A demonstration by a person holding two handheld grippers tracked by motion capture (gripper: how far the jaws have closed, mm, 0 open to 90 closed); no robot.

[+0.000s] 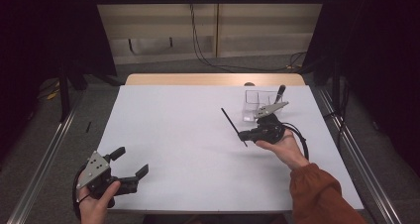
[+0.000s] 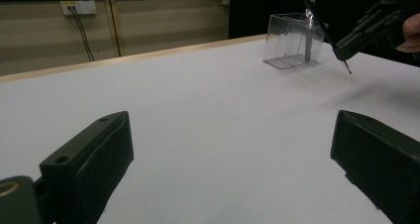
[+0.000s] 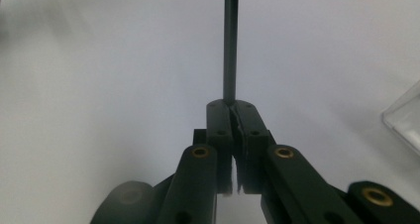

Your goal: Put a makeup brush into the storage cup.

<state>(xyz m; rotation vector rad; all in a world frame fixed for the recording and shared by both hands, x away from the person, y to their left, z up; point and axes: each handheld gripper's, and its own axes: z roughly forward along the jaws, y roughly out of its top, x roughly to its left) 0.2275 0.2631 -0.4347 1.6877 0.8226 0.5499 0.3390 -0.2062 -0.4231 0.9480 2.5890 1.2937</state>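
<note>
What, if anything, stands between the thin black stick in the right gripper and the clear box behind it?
Nothing visible: the right gripper holds the black stick above bare white table, with the clear box just beyond it.

Looked like lab/recording setup: white counter [image 1: 198, 149] betw metal rails [image 1: 42, 164], black curtains [image 1: 44, 30] both sides, cables [image 1: 198, 40] hanging from wall sockets [image 2: 79, 7], bare grey floor [image 1: 163, 68].
</note>
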